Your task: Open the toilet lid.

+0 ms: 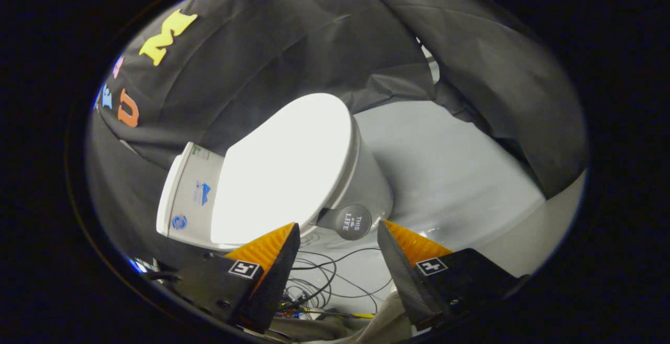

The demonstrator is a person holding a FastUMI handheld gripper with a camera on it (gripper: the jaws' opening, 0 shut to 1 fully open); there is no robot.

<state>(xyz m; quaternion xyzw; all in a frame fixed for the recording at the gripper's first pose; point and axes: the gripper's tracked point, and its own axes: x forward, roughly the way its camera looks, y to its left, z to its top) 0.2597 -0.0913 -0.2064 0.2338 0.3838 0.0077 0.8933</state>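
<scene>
**Tongs lined up on the lid's pull tab, lid not yet raised**

The toilet (pixel 361 187) was the landmark here: it stood on the pale floor (pixel 445 176) against the booth's dark cloth wall, and the view was rolled, so it appeared tipped over with its tank (pixel 188 197) to one side. That roll probably reflected how the person had turned the wrist to approach the bowl's front from the side.

The toilet lid (pixel 288 166) lay shut, flat on the seat and brightly lit, covering the toilet's whole top. Nothing had lifted it yet, so the task looked to be at its approach stage.

A round dark tab (pixel 352 222) stuck out from the toilet's front rim, just under the lid's edge. It seemed to be fixed there as a handle, giving something thin to pinch where the smooth lid offered no grip.

The tongs (pixel 339 231) were spread wide and held nothing. The tab sat just ahead of the gap between the fingers, apart from both, which suggested an aim at the tab rather than at the lid's broad face.

Below the toilet's front, loose cables (pixel 324 276) trailed over the floor near the fingers, well clear of the tab.
</scene>
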